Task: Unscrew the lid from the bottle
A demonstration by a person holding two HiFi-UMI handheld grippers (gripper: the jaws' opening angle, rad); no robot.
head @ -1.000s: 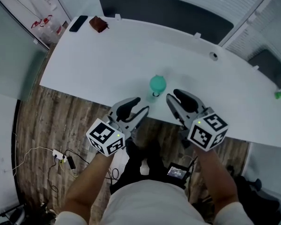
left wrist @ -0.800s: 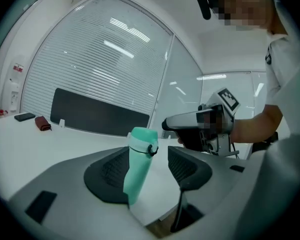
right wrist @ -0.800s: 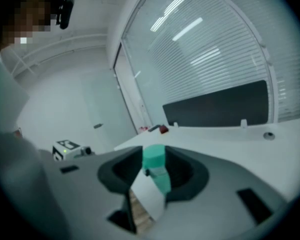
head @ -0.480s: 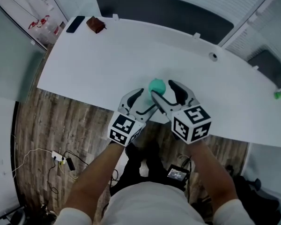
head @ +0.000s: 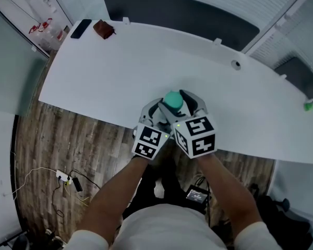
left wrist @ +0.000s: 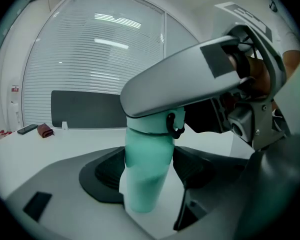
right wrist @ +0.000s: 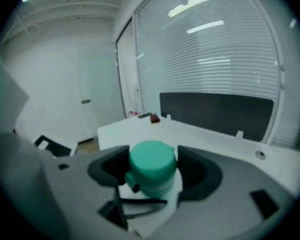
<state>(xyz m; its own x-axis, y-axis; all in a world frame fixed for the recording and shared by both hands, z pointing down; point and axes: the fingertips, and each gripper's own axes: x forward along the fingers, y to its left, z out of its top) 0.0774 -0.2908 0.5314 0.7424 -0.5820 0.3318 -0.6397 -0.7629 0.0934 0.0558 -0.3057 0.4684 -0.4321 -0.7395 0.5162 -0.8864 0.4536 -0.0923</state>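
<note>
Compared with a second ago, both grippers are pulled in from the table [head: 120, 72] edge, and their jaws have just been opening wide. So the grab is lined up, but nothing's clamped yet. The teal bottle [left wrist: 140, 194] is stood near the front edge. Its body is straddled by the left gripper [left wrist: 153, 171], and its lid [right wrist: 151, 161] is bracketed by the right gripper [right wrist: 154, 176], no squeeze seen.

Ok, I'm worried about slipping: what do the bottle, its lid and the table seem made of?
Bottle: probably plastic, pale mint, matte with soft sheen. Lid: probably plastic too, deeper green, smooth and evenly coloured. Table: white, smooth, uniform top, maybe laminate; can't tell for sure.
</note>
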